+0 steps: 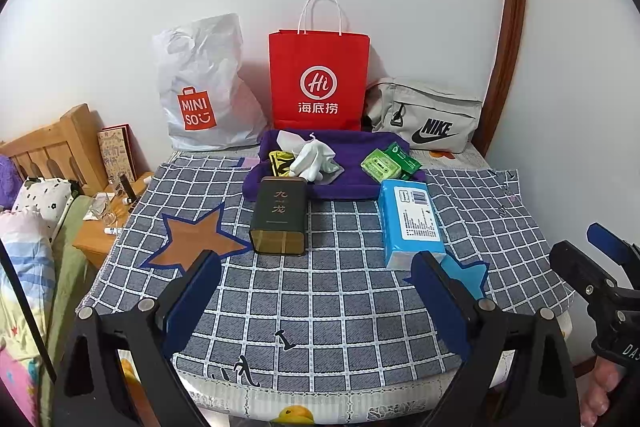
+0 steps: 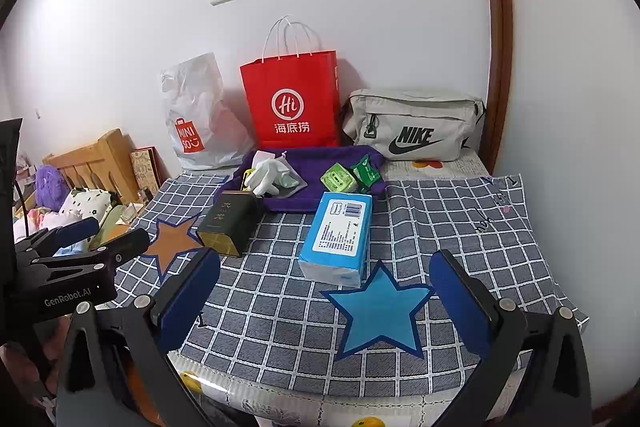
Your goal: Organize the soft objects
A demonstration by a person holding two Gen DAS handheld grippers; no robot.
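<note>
Hovering over the near edge of the table, the left gripper (image 1: 316, 291) and the right gripper (image 2: 326, 291) are both standing with jaws wide apart and holding nothing.

The tissue pack (image 2: 338, 237) is lying flat on the checked cloth (image 2: 280, 311), between the blue star (image 2: 378, 311) and the purple tray (image 2: 316, 201), its far end just beside the tray's front wall. It is judged light, soft and film-wrapped, so likely to be yielding and sliding a little under the pads; a hold across its narrow width near the middle is looking soundest.

The white gloves (image 1: 314, 159) are lying crumpled in the tray's left half, limp and best pinched at a raised fold. The green packets (image 1: 382, 165) are sitting in the right half, small and slick.

The dark tin (image 1: 280, 215) is lying on its side, touching the tray's front left corner; it is judged rigid.

The cloth is lying flat, printed with an orange star (image 1: 196, 235) at left. Against the wall are standing a white bag (image 1: 202, 87), a red bag (image 1: 318, 79) and a grey pouch (image 1: 426, 117). A wooden headboard (image 1: 52, 147) and bedding are showing at left
</note>
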